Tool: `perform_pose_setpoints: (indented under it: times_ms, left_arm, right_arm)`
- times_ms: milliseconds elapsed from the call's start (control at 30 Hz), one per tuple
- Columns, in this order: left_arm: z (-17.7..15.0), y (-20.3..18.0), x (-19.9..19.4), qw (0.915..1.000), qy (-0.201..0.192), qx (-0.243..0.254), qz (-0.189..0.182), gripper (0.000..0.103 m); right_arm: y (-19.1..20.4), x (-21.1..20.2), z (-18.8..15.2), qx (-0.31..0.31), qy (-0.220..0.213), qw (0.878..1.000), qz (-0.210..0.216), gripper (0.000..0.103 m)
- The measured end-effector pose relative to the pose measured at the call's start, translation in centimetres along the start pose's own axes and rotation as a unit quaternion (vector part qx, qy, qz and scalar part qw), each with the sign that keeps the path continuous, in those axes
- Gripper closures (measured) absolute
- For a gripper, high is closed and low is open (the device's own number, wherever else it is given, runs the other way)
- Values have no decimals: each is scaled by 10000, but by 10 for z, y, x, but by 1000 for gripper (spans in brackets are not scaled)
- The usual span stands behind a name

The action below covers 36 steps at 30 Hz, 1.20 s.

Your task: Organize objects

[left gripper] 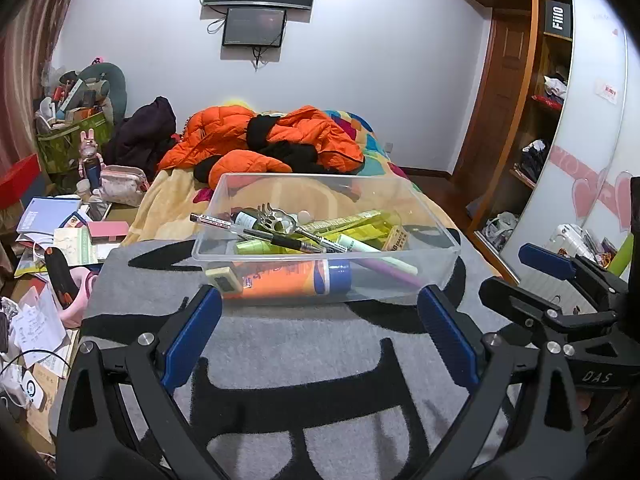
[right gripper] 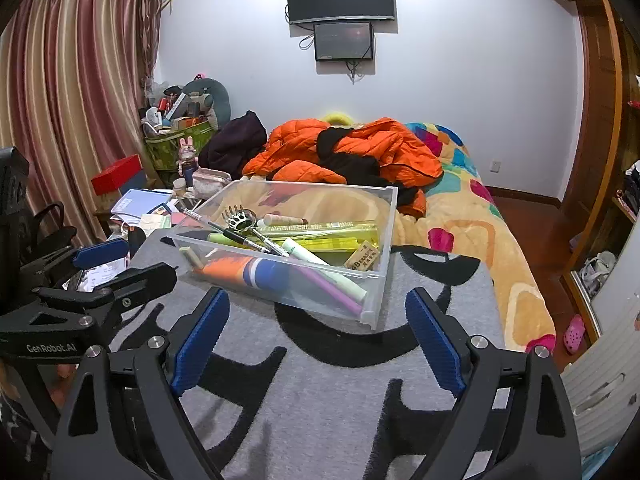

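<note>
A black sign (left gripper: 557, 17) on the wardrobe shelf read "Fiiio", or close to it, in white letters turned on their side. The left gripper's (left gripper: 319, 312) body bore "GenRobot.AI" in the right wrist view, and the right gripper's (right gripper: 318, 316) body bore "DAS" in the left wrist view. A small wooden tag (right gripper: 363, 259) in the clear bin (right gripper: 390, 216) carried a "B" and print too small to read.
</note>
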<state>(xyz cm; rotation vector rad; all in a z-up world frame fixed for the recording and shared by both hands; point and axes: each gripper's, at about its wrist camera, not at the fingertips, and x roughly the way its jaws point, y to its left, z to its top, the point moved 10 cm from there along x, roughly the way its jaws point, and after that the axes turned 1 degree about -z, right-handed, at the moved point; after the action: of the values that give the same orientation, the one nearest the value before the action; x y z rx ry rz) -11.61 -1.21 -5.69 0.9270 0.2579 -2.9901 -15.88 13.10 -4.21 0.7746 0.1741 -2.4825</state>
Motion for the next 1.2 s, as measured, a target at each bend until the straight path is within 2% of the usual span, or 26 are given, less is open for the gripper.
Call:
perform_pose_setpoints:
  times_ms: [367, 1200]
  left_arm:
    - [-2, -2, 1, 9998, 6, -70, -184, 4]
    - [-5, -12, 1, 9999, 18, 13, -167, 4]
  right_arm:
    - [-4, 0, -1, 74, 9, 10000, -15, 13]
    - [-8, 0, -2, 191, 23, 9998, 11, 12]
